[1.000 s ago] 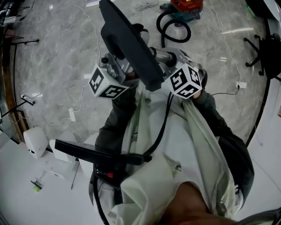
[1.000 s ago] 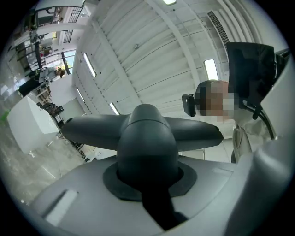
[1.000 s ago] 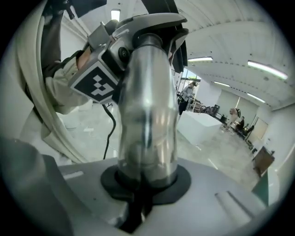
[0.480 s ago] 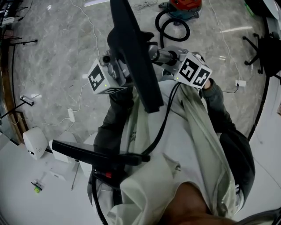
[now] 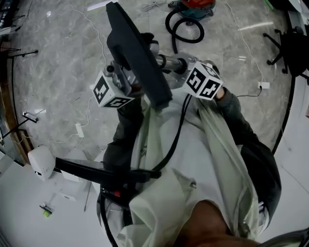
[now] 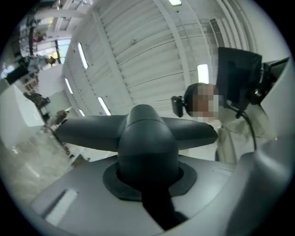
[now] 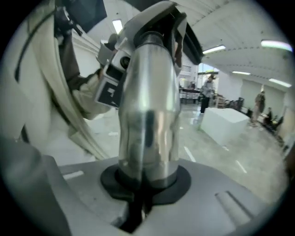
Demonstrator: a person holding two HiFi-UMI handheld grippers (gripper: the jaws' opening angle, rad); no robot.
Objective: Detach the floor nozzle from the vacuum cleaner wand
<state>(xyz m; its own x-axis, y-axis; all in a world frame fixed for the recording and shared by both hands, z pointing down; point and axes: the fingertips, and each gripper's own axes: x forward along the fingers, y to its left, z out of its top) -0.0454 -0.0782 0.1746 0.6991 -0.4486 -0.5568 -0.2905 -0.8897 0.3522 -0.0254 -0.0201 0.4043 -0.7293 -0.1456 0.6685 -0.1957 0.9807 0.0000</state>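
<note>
left gripper (image 6: pixel 150 198): jaws narrow, clamped on the dark neck of the floor nozzle (image 6: pixel 143 133), which fills the gap between them; the gripper tilts upward, with the ceiling behind it.
right gripper (image 7: pixel 138 200): jaws narrow, closed round the shiny metal wand (image 7: pixel 147 106), which rises straight out from between them.
marker cubes: in the head view the left cube (image 5: pixel 107 91) sits just left of the nozzle and the right cube (image 5: pixel 203 81) just right of it, both at chest height.
floor nozzle: held up in the air between the two grippers, well clear of the floor; in the head view its long flat dark head (image 5: pixel 137 53) runs as a slanted bar from upper left to lower right.
wand: short chrome length (image 5: pixel 169 61) reaching from the right gripper to the nozzle's neck; its far end meets the dark neck, and the joint itself is partly hidden behind the nozzle head.
person: pale jacket (image 5: pixel 207 159) below the grippers, with a black cable (image 5: pixel 178 130) running down across it.
floor: grey marble (image 5: pixel 58 62) with thin white cords lying on it.
vacuum body: red canister (image 5: pixel 195 4) at the top edge, with a black hose (image 5: pixel 183 31) looped beside it.
far right: black office chair (image 5: pixel 292 48).
</note>
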